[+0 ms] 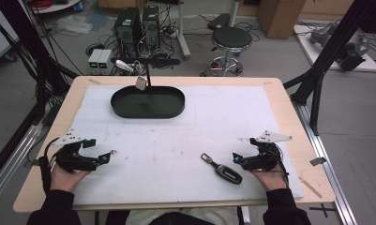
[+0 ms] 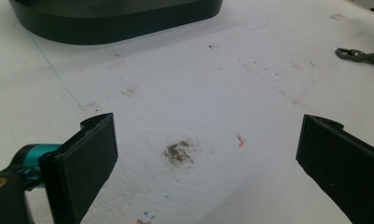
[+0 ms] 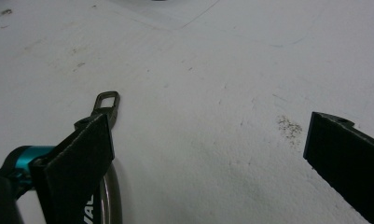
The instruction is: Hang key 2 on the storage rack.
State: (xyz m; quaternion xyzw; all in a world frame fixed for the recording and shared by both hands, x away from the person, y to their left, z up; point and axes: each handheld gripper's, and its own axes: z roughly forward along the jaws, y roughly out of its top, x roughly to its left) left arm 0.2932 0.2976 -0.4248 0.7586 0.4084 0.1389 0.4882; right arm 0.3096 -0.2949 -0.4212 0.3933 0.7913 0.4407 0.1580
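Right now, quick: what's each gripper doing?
Left gripper: open, empty, over the white mat.
Right gripper: open, holding nothing; the key fob lies by its left jaw.

I am seeing only one piece of writing. On the dark key fob (image 3: 100,200), which is lying just beside the jaw of my right gripper (image 3: 212,163), white letters are showing: "VAL", or perhaps "VA" and one more letter. The jaw is hiding the rest of the word.
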